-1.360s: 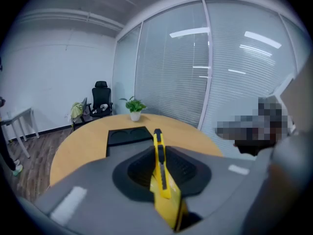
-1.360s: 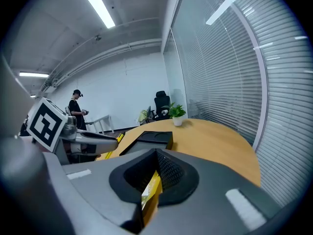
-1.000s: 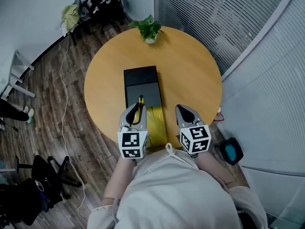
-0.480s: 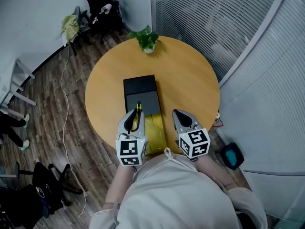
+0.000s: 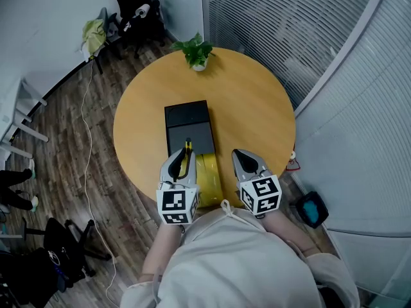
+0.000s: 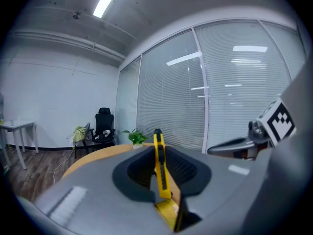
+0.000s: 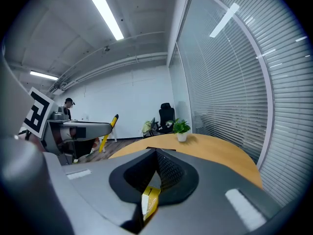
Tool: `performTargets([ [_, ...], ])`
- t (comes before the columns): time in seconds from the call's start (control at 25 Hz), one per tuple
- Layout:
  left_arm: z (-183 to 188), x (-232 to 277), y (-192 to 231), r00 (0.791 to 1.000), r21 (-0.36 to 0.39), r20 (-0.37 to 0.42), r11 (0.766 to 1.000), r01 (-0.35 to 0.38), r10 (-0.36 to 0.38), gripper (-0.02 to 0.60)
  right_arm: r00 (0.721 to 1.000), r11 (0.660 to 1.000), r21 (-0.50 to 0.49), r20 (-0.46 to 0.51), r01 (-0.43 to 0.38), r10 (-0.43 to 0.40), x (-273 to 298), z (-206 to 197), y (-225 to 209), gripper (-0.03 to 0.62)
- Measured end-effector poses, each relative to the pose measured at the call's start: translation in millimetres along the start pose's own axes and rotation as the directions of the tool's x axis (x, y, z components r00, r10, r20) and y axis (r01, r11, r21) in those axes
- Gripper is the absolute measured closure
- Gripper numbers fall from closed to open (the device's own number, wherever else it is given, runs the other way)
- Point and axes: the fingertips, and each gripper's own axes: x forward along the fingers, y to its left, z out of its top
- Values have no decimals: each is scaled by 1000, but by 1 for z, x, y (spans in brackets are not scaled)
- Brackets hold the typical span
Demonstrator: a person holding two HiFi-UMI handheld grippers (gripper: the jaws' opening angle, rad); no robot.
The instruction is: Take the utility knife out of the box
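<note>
The utility knife [image 6: 160,165] is held clamped edge-on between the jaws of the left gripper [image 5: 182,153], clear above the near end of the open black box [image 5: 186,114], probably so that it can be carried off without catching the box wall. The right gripper [image 5: 241,154] is kept with its jaws together and nothing gripped, parked beside the yellow box part [image 5: 209,175] on the table [image 5: 257,95], seemingly to stay out of the way. Compared with 1 second earlier, the knife has been raised slightly; the grip is unchanged and the right gripper has barely been moved.
</note>
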Motion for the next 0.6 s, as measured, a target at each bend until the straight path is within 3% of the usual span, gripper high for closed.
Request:
performTargets([
  [0.6,-12,12,-9,999,-31,-32,999,10,-11,514,999,999,24,-21,-25,25,6,-9,-10,594],
])
